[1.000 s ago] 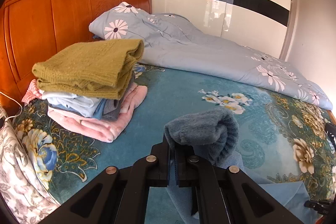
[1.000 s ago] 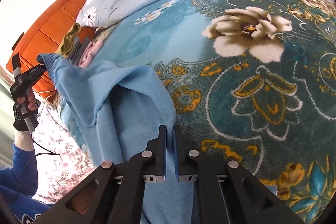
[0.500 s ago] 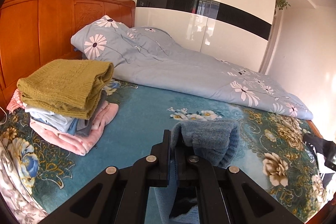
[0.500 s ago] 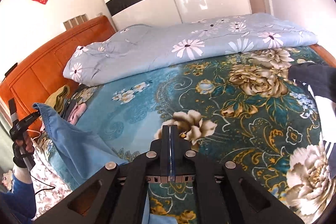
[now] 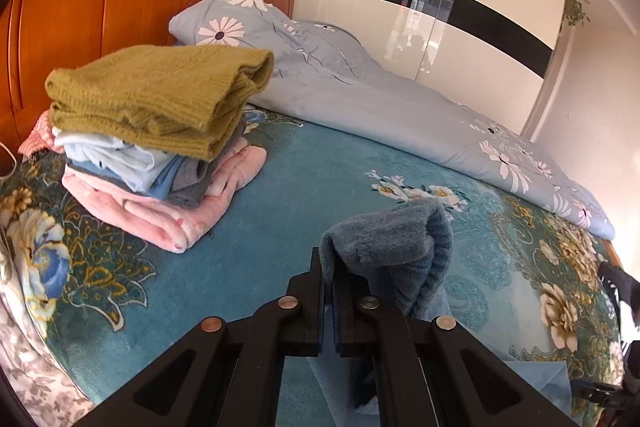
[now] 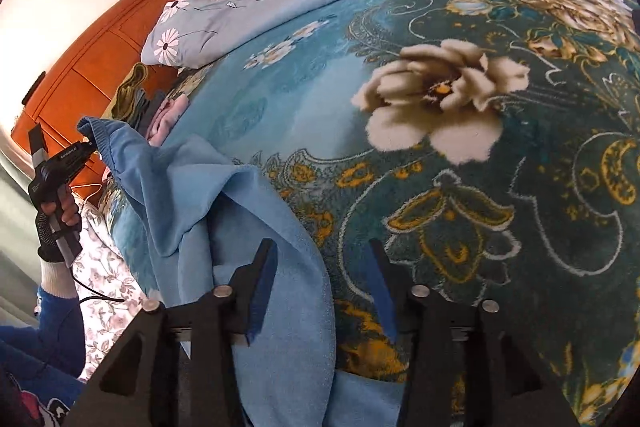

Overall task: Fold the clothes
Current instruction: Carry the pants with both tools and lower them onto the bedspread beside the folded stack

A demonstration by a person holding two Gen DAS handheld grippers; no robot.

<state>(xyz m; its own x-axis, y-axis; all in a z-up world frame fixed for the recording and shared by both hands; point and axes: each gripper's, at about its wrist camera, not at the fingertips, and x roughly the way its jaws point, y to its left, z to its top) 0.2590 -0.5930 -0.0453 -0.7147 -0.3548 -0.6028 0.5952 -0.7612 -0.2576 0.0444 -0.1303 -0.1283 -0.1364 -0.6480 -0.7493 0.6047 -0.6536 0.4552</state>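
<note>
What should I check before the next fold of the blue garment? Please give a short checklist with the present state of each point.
1. Left gripper pinches the blue garment: ok, shut on its ribbed edge.
2. Right gripper grips the cloth: not ok, it is open, the garment only lies between the jaws.
3. Garment hangs flat without creases: not ok, it is draped in loose folds.
4. Free space on the teal blanket for laying down: ok.
5. Folded pile is apart from the garment: ok.
6. Lower hem of the garment: cannot tell, out of view.
</note>
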